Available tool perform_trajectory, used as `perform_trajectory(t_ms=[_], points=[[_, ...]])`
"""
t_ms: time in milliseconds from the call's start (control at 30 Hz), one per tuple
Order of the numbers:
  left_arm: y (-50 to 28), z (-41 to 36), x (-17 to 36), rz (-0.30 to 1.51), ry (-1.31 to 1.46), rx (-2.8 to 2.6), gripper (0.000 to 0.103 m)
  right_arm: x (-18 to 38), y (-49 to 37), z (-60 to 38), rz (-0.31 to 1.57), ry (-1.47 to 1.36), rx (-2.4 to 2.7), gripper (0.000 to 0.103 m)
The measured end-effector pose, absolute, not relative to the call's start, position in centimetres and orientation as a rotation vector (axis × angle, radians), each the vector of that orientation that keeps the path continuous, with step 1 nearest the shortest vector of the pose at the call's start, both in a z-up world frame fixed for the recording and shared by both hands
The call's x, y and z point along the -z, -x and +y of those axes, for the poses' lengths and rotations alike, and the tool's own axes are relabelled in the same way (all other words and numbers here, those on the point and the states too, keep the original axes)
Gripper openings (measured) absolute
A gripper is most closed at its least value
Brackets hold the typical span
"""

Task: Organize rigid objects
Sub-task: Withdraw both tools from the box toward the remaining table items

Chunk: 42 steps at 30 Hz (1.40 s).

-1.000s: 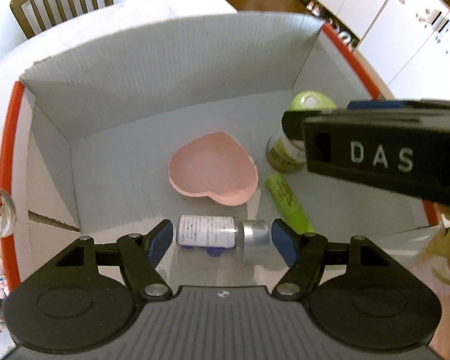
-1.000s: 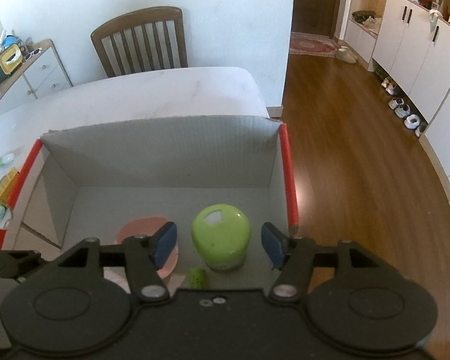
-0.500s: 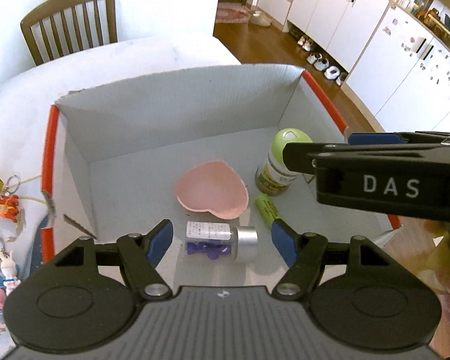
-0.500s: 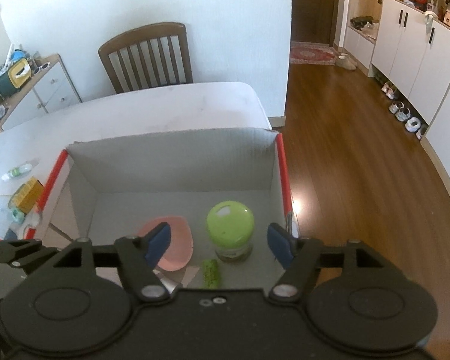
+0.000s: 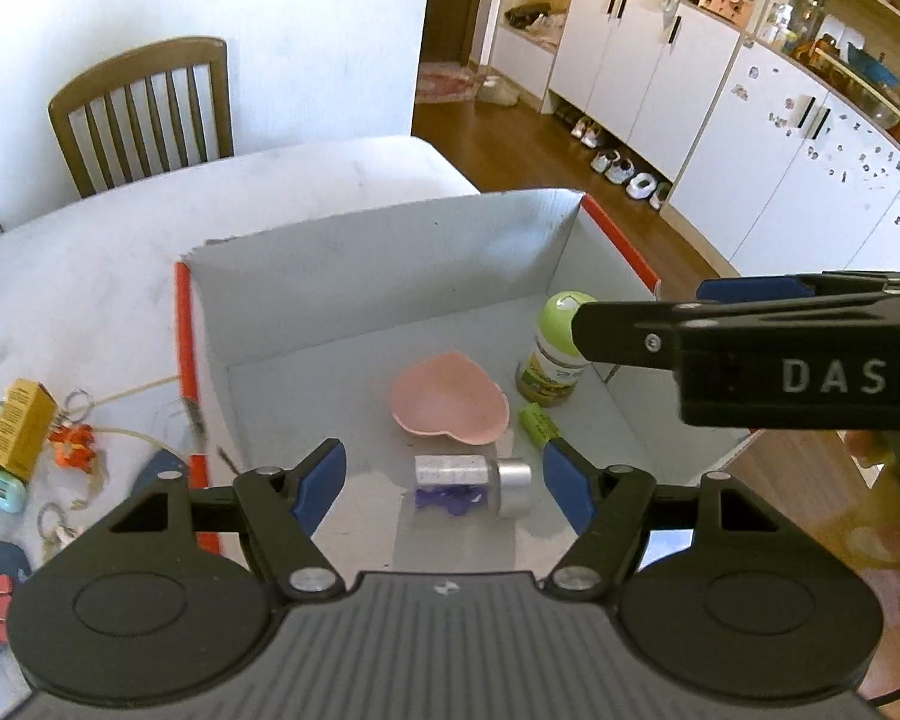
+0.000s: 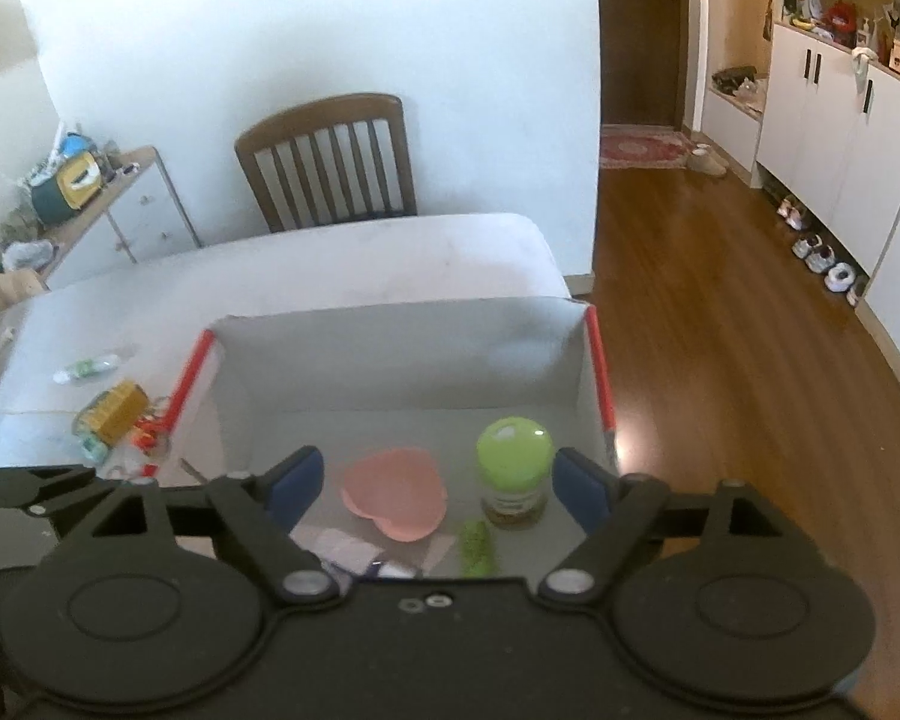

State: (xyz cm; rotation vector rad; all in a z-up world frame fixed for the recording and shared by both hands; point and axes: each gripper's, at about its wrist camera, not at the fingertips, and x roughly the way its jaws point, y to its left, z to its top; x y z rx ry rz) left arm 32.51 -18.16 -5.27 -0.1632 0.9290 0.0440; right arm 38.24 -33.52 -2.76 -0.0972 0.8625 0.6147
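Observation:
A grey cardboard box [image 5: 360,276] with red edges holds a pink heart dish [image 5: 447,405], a green-lidded jar [image 5: 552,354], a green highlighter [image 5: 537,423] and a clear bottle with a silver cap [image 5: 471,480] lying on its side. My left gripper [image 5: 444,480] is open and empty, raised above the box's near side. My right gripper [image 6: 435,483] is open and empty, high above the jar [image 6: 513,471] and dish [image 6: 396,492]; its body crosses the left wrist view [image 5: 750,360] at the right.
A yellow carton [image 5: 18,426], key rings with an orange charm [image 5: 75,441] and small items lie on the white table [image 5: 90,252] left of the box. A wooden chair [image 6: 330,162] stands behind the table. Wood floor and white cupboards [image 5: 660,90] are at the right.
Both grippers have risen and pulled back from the box, staying open. The box and its contents look smaller and have not moved.

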Motion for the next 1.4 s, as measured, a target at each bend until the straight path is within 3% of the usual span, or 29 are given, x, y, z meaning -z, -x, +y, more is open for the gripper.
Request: perform_trajectory(t_ms=[533,1000,1400], points=[[-27.0,-12.5,3.6,0.823,0.138,-0.020,0.078,0.7,-31.7,-31.7,0.763,0.023,-0.618,0.101],[-21.8,-4.5,3.1,0.782,0.179,0.001,0.084,0.6,-26.0,-26.3,0.742,-0.053,-0.601,0.103],[-18.8,2.9,3.2,0.691,0.182,-0.014,0.099,2.2,-21.2,-19.3,0.746,0.053,-0.666,0.103]])
